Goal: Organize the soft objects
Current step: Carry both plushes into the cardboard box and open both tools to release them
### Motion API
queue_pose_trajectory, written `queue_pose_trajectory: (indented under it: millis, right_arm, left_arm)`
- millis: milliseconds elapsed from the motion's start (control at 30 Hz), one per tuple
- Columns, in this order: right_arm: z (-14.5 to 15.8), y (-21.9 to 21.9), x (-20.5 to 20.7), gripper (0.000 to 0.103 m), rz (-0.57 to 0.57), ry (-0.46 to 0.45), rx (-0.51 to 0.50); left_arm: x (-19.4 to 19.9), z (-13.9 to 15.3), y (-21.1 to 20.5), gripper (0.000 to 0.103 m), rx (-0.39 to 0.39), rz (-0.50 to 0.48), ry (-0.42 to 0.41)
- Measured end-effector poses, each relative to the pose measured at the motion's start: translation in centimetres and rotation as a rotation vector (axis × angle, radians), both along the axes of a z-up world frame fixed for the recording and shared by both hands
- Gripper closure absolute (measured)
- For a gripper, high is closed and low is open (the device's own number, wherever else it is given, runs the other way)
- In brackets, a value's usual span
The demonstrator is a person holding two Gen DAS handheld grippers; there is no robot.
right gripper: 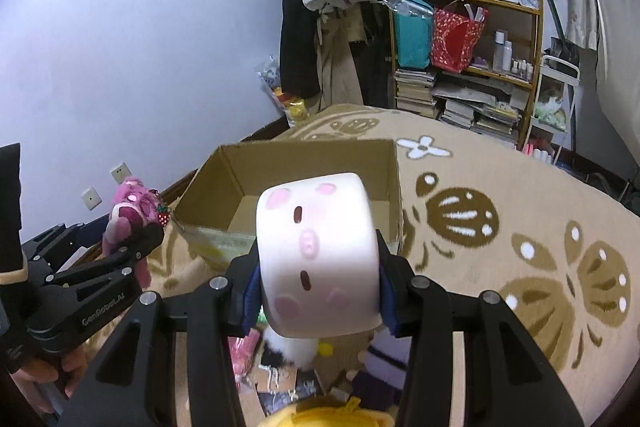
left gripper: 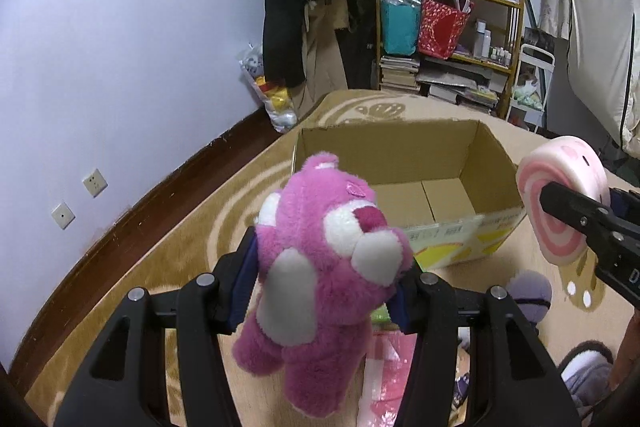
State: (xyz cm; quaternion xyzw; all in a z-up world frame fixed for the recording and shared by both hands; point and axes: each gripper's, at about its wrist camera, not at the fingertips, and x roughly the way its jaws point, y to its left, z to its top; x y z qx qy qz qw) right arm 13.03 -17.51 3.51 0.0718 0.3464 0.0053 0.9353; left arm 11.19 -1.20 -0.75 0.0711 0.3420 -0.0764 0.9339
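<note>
- Pink plush bear: shaggy magenta fur, white muzzle and paw patches; clamped between the blue pads of the left gripper, held above the rug near the box.
- Swirl cushion: smooth cylinder, white rim with pink blush marks; pinched across its flat faces by the right gripper.
- Left view only: cushion's pink spiral face.
- Right view only: yellow plush below.
- Cardboard box: open, corrugated, on the beige patterned rug.
- Room: lilac wall, cluttered shelf.

Bear: shaggy pink plush
Cushion: smooth matt fabric
Box: matt brown cardboard
Rug: fuzzy pile
</note>
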Motion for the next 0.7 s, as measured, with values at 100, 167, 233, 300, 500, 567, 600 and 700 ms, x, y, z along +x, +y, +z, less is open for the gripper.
queue_pose_trajectory:
  millis: [100, 167, 233, 300, 500, 567, 600, 700]
  right_arm:
    - [0.2, -0.3, 0.9, 0.054, -0.001, -0.009, -0.006]
    - [0.3, -0.6, 1.7, 0.054, 0.0, -0.012, -0.011]
    - [0.3, -0.8, 2.2, 0.054, 0.002, -0.013, -0.017]
    - [0.3, -1.0, 2.8, 0.054, 0.007, -0.018, -0.025]
    - [0.0, -1.2, 4.8, 0.054, 0.02, -0.023, -0.044]
    - [-0.2, -1.3, 5.7, 0.054, 0.026, -0.022, -0.049]
    - [-0.3, -1.2, 6.0, 0.054, 0.028, -0.022, -0.049]
    - [-0.9, -1.2, 6.8, 0.053, 0.035, -0.03, -0.042]
  left_arm:
    - [0.7, 0.7, -0.2, 0.05, -0.01, -0.007, -0.012]
    - [1.5, 1.1, -0.4, 0.05, -0.01, -0.015, -0.023]
    - [2.3, 1.3, -0.8, 0.05, 0.004, -0.019, -0.04]
    - [3.1, 1.4, -1.1, 0.049, 0.006, -0.025, -0.047]
    - [5.3, 1.0, -1.9, 0.049, -0.011, -0.028, -0.038]
    - [5.7, 0.7, -2.2, 0.049, -0.01, -0.037, -0.038]
    - [6.0, 0.6, -2.4, 0.049, -0.011, -0.04, -0.038]
    - [6.7, 0.0, -2.8, 0.049, -0.019, -0.044, -0.035]
